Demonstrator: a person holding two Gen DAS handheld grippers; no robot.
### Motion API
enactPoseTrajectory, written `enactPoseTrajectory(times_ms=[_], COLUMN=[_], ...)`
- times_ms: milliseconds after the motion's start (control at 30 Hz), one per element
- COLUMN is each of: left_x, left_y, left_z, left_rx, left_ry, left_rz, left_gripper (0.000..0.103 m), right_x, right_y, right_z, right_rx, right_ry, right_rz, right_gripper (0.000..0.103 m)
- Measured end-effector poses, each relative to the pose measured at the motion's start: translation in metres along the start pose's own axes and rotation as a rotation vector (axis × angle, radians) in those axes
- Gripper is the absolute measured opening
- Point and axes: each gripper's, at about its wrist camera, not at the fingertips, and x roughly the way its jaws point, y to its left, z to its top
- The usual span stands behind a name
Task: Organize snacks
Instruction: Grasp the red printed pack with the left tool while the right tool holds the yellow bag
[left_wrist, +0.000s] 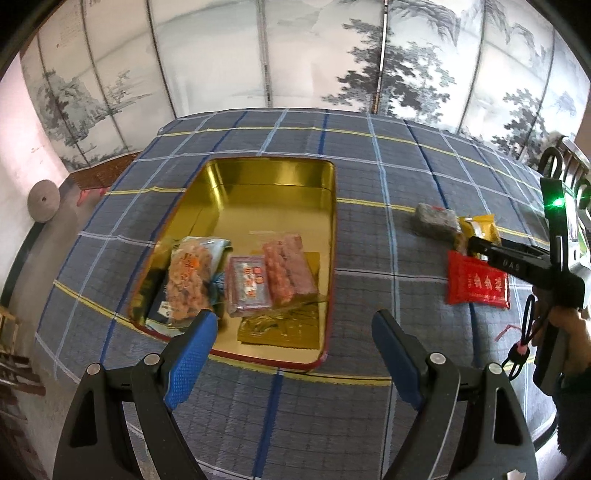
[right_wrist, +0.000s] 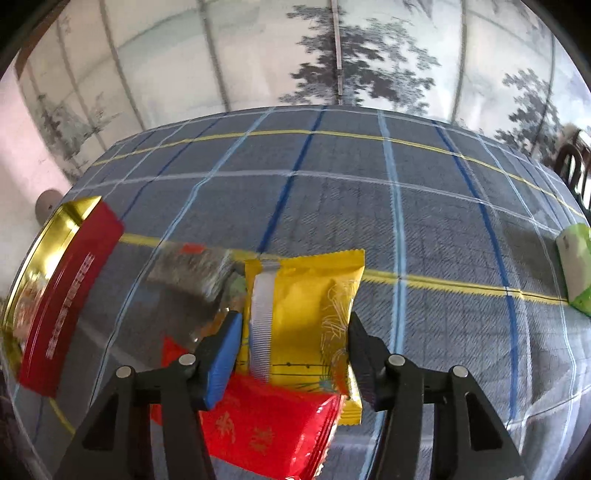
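Sitting open on the plaid tablecloth (left_wrist: 369, 177), the gold-lined tin (left_wrist: 258, 192) fills the centre-left of the left wrist frame; its near half holds an orange snack bag (left_wrist: 188, 280), a small pink-red packet (left_wrist: 247, 286), two pinkish bars (left_wrist: 288, 273) side by side and a flat gold wrapper (left_wrist: 280, 328), while the far half is bare metal. In the right wrist view the yellow packet (right_wrist: 306, 306) stands at centre with its long axis running away from the camera, sealed edge toward the top of the frame. It overlaps a red packet (right_wrist: 273, 432) at bottom centre, and a grey packet (right_wrist: 192, 273) lies just left. The right gripper (right_wrist: 295, 343) pinches the yellow packet from both sides. The left gripper (left_wrist: 293, 332) hovers spread wide over the tin's near rim, holding nothing.
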Motion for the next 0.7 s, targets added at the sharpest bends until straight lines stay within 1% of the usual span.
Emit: enactPoseTrajectory(times_ms=[167, 333, 433, 567, 700], left_x=[0.003, 0.01, 0.012, 0.016, 0.018], left_y=[-0.011, -0.02, -0.027, -0.038, -0.05], left_z=[-0.002, -0.005, -0.007, -0.011, -0.013], left_rx=[0.026, 0.035, 0.043, 0.05, 0.056], left_ry=[0.006, 0.027, 0.042, 0.066, 0.089], left_rz=[-0.02, -0.045, -0.056, -0.071, -0.095], left_gripper=[0.083, 0.083, 0.083, 0.083, 0.083], right_x=[-0.01, -0.02, -0.029, -0.039, -0.042], right_y=[0.015, 0.027, 0.029, 0.021, 0.0], right_z=[-0.012, -0.025, -0.029, -0.028, -0.025], right_rx=[-0.057, -0.07, -0.078, -0.067, -0.043], right_ry=[0.006, 0.019, -0.005, -0.037, -0.043], right_rz=[0.023, 0.06, 0.061, 0.048, 0.025], right_gripper=[0.056, 0.056, 0.056, 0.056, 0.056])
